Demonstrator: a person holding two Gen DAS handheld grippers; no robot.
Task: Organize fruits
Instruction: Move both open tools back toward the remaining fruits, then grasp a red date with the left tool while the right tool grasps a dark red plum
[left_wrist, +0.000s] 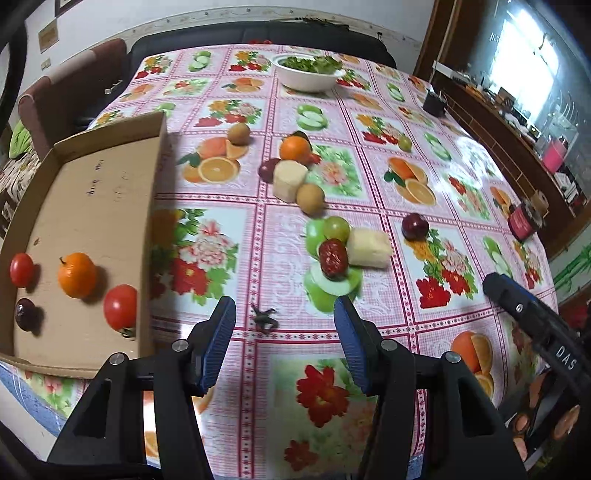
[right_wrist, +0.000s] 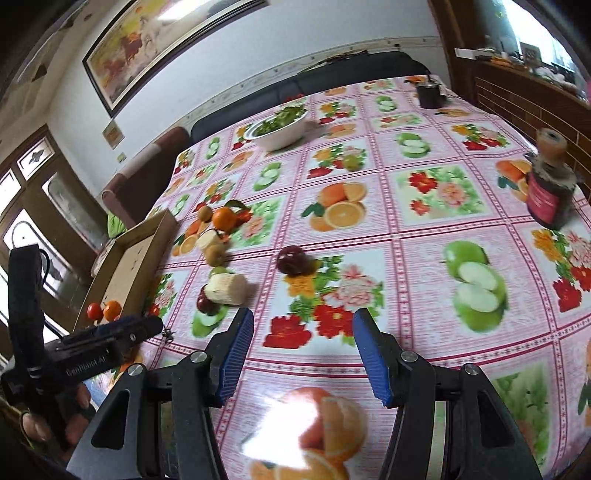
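A shallow cardboard box (left_wrist: 92, 206) lies at the table's left and holds two tomatoes (left_wrist: 120, 306), an orange (left_wrist: 77, 275) and a dark plum (left_wrist: 25, 314). On the tablecloth lie a red date (left_wrist: 332, 257), a green grape (left_wrist: 336, 228), a pale cut chunk (left_wrist: 369, 247), a dark red plum (left_wrist: 414, 226), and further back another pale chunk (left_wrist: 290, 180), brown fruits (left_wrist: 310, 198), an orange (left_wrist: 294, 148). My left gripper (left_wrist: 284, 328) is open and empty, just short of the date. My right gripper (right_wrist: 303, 347) is open and empty, near the dark red plum (right_wrist: 291, 259).
A white bowl of greens (left_wrist: 309, 72) stands at the table's far end. A dark red jar (right_wrist: 550, 199) stands near the right edge, and a small dark container (right_wrist: 430, 95) at the far right corner. A small stem bit (left_wrist: 264, 319) lies between my left fingers. Chairs stand beyond the box.
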